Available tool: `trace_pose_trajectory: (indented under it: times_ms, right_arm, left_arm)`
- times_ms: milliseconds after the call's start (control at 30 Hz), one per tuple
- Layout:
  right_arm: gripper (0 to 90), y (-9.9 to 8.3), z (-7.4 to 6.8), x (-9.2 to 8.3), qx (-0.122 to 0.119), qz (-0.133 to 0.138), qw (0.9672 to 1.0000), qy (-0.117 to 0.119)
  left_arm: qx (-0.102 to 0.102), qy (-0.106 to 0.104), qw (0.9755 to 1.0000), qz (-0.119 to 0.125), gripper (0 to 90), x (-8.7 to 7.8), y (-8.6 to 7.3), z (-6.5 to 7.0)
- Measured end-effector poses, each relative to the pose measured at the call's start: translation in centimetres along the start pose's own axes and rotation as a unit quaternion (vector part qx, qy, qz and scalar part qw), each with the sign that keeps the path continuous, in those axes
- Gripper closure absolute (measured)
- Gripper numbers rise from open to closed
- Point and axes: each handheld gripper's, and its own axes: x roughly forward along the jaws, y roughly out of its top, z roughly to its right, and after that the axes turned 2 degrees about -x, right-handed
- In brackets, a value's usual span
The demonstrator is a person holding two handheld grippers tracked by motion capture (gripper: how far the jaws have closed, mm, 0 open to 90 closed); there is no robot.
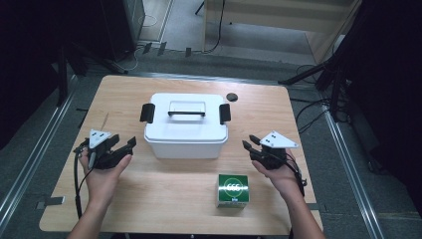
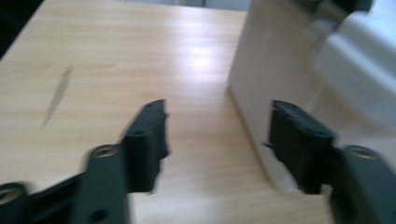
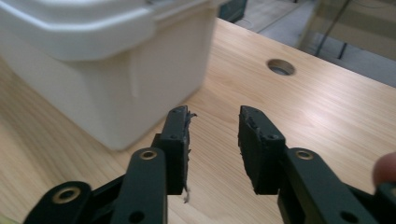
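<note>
Because the white lidded box (image 1: pixel 186 127) sits mid-desk with a black latch (image 1: pixel 147 113) on each end, you flank it, one hand-held gripper per side. Your left hand-held gripper (image 1: pixel 130 143) stands wide and empty just beside its left wall; your right hand-held gripper (image 1: pixel 250 142) is narrower, also empty, near its right wall. A green carton (image 1: pixel 233 189) waits on the desk (image 1: pixel 124 89), likely for packing.

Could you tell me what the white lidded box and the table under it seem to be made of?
White box: probably moulded plastic, going by its smooth, slightly glossy walls, rounded lid rim and black clip latches at the sides. Table: light wood-grain top with a soft sheen, likely laminate or veneered board rather than solid wood, though that stays uncertain; a round cable hole is cut through it.
</note>
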Motion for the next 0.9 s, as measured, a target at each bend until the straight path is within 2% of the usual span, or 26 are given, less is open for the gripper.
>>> trace_pose_trajectory:
  times_ms: [33,100,200,267,300,333,400,467,500,533,600,633,700,733,767,800,833,867,900]
  right_arm:
    - [61.4,-0.5,0.7,-0.7,-0.007,-0.008,0.9998,-0.014]
    - [61.1,-0.6,0.8,-0.8,-0.015,-0.009,0.9997,-0.016]
    - [59.7,-1.0,0.9,-1.2,-0.025,-0.036,0.9989,-0.015]
    - [51.8,-1.0,0.7,-1.5,-0.019,-0.04,0.9989,-0.016]
    - [51.8,-1.0,0.7,-1.5,-0.019,-0.04,0.9989,-0.016]
    - [46.6,-0.9,0.5,-1.6,-0.011,-0.046,0.9988,-0.013]
    - [32.5,-0.5,0.3,-1.7,-0.013,-0.049,0.9986,-0.012]
    - [29.1,-0.2,0.2,-1.8,-0.012,-0.051,0.9986,-0.012]
    - [18.9,0.2,0.3,-1.8,-0.012,-0.056,0.9983,-0.006]
    - [16.1,0.4,0.5,-1.8,-0.018,-0.058,0.9982,0.003]
    - [15.1,0.8,0.5,-1.9,-0.016,-0.061,0.998,0.004]
    - [13.1,1.7,0.8,-2.0,-0.025,-0.057,0.9981,0.008]
    - [12.7,2.1,0.9,-2.1,-0.027,-0.057,0.9979,0.009]
    - [12.5,2.7,1.0,-2.2,-0.035,-0.059,0.9975,0.014]
    - [13.5,3.9,1.1,-2.3,-0.053,-0.066,0.996,0.029]
    - [14.6,4.3,1.0,-2.3,-0.061,-0.071,0.9949,0.037]
    - [14.6,4.3,1.0,-2.3,-0.061,-0.071,0.9949,0.037]
    - [16.9,5.6,0.7,-2.1,-0.097,-0.085,0.9904,0.049]
    - [16.9,5.6,0.7,-2.1,-0.097,-0.085,0.9904,0.049]
  left_arm:
    - [-0.005,0.01,0.9999,0.003,26.6,-0.4,-0.4,-0.3]
    - [-0.011,0.031,0.9994,0.012,24.9,-1.0,-1.3,-0.8]
    - [-0.023,0.062,0.9978,0.011,17.3,-1.1,-2.4,-1.6]
    - [-0.028,0.064,0.9975,0.008,13.6,-1.1,-3.1,-2.1]
    - [-0.024,0.067,0.9975,0.008,13.6,-1.1,-3.7,-2.3]
    - [-0.014,0.067,0.9977,0.004,12.5,-1.0,-4.1,-2.5]
    - [0.0,0.067,0.9977,-0.004,9.2,-0.5,-4.8,-2.7]
    - [0.001,0.062,0.998,-0.017,8.0,0.0,-5.1,-3.0]
    - [0.005,0.061,0.9978,-0.024,7.8,0.4,-5.2,-3.0]
    - [0.005,0.061,0.9978,-0.024,7.8,0.4,-5.2,-3.0]
    - [0.013,0.061,0.9976,-0.029,7.7,0.5,-5.3,-2.8]
    - [0.019,0.061,0.9977,-0.022,7.7,0.4,-5.3,-2.7]
    - [0.024,0.063,0.9974,-0.024,7.7,0.5,-5.4,-2.7]
    - [0.029,0.067,0.997,-0.027,7.8,0.7,-5.4,-2.6]
    - [0.035,0.072,0.9963,-0.03,7.8,0.7,-5.4,-2.5]
    - [0.04,0.061,0.9969,-0.03,7.7,0.7,-5.5,-2.5]
    - [0.04,0.061,0.9969,-0.03,7.7,0.7,-5.5,-2.5]
    - [0.042,0.06,0.997,-0.026,7.7,0.7,-5.6,-2.4]
    - [0.041,0.059,0.9971,-0.024,7.7,0.6,-5.6,-2.5]
